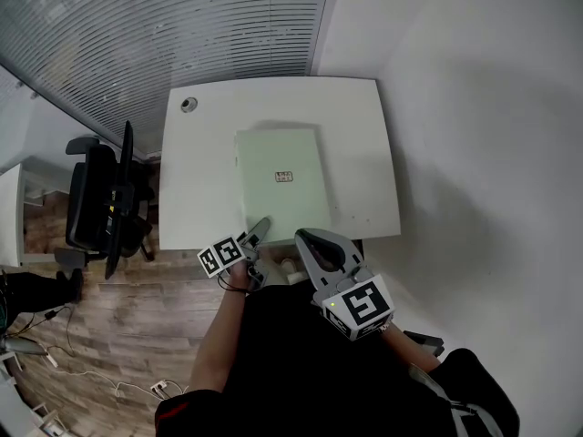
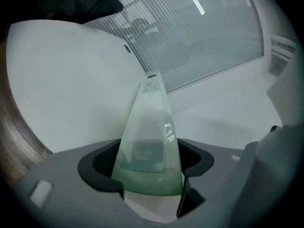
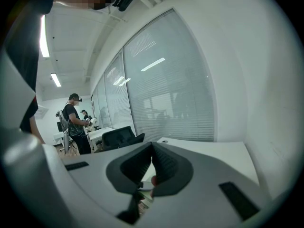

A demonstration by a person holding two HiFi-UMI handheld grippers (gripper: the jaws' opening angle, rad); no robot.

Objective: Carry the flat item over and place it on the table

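Note:
A pale green flat item (image 1: 282,176) lies on the white table (image 1: 200,153), reaching from its middle to the near edge. My left gripper (image 1: 260,230) is at the item's near left corner. In the left gripper view the item (image 2: 149,127) runs edge-on away from me between the jaws of the left gripper (image 2: 147,167). Dark gaps show beside the item, so the pads stand off it. My right gripper (image 1: 310,241) hovers just off the table's near edge, right of the left one. Seen from its own camera, the right gripper (image 3: 152,148) is shut on nothing.
A black office chair (image 1: 105,198) stands on the wood floor left of the table. A round cable hole (image 1: 189,104) sits at the far left corner. Blinds run behind the table, a white wall to its right. A person (image 3: 76,122) stands far off.

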